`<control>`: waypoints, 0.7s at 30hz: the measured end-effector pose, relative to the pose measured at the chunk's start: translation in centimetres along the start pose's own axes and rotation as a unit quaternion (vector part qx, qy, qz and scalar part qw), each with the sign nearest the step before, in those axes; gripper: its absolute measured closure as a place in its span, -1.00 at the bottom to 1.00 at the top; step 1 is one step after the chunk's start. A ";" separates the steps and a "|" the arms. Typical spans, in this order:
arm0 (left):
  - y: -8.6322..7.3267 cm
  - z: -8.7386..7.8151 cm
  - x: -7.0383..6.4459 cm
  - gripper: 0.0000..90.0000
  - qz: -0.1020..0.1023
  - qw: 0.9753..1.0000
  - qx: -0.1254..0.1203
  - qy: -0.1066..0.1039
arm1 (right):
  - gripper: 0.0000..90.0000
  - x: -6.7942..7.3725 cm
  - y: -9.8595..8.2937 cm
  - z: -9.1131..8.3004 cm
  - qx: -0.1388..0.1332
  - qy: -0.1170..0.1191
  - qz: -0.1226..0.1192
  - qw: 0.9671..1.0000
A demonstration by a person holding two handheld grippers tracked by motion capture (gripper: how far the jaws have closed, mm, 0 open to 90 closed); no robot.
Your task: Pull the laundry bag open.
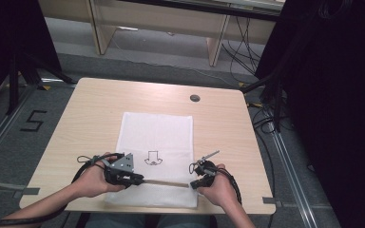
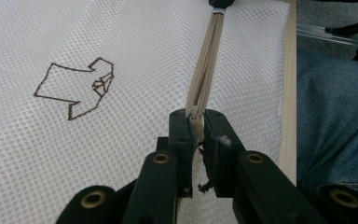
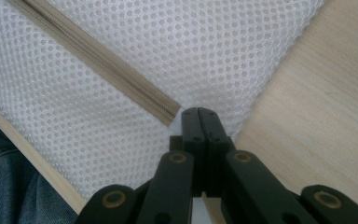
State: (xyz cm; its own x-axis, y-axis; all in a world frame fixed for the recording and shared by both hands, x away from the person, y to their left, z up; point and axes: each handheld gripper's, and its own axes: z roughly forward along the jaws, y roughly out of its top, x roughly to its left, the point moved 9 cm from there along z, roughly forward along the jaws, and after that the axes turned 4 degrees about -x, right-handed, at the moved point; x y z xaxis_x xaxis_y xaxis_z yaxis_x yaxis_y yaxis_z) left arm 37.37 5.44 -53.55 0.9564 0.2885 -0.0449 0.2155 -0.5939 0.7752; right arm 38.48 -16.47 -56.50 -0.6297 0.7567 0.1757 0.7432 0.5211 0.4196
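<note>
A white mesh bag lies flat on the wooden table, with a small brown outline print on it. A beige zipper runs along its near edge. My left gripper is shut on the zipper's left end; in the left gripper view its jaws pinch the beige zipper end, and the zipper stretches away taut. My right gripper is shut at the zipper's right end. In the right gripper view its closed tips pinch the mesh just beside the zipper end.
A dark round grommet sits in the table's far right part. The table's near edge runs close behind the bag, with the person's jeans below it. Black stands and cables surround the table on the floor.
</note>
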 end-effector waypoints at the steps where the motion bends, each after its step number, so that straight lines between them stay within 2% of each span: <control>1: 0.0 0.0 0.0 0.81 0.000 1.000 0.000 0.000 | 1.00 0.0 0.0 0.0 0.000 0.000 0.000 1.000; 12: -0.3 -0.3 0.1 0.81 -0.006 1.000 -0.003 0.001 | 1.00 0.0 0.0 0.0 -0.001 0.000 0.002 1.000; 13: -0.4 -0.4 0.3 0.81 0.005 1.000 0.003 0.002 | 1.00 0.0 0.0 0.0 0.000 0.000 0.002 1.000; 14: -0.3 -0.4 0.1 0.81 -0.010 1.000 -0.005 0.000 | 1.00 0.0 0.0 0.0 0.000 0.000 0.003 1.000; 17: -0.5 -0.4 0.2 0.81 -0.002 1.000 0.002 0.004 | 1.00 0.0 0.0 0.0 0.000 0.000 0.002 1.000; 21: -0.5 -0.5 0.1 0.81 -0.009 1.000 -0.003 0.000 | 1.00 -0.1 0.0 0.0 -0.002 0.001 -0.003 1.000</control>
State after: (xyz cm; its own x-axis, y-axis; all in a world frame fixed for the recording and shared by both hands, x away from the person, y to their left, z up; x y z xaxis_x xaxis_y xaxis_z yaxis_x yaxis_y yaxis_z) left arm 37.26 6.17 -53.67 0.9525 0.2987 -0.0600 0.2319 -0.5832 0.7785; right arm 38.52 -16.49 -56.54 -0.6355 0.7520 0.1752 0.7380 0.5248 0.4242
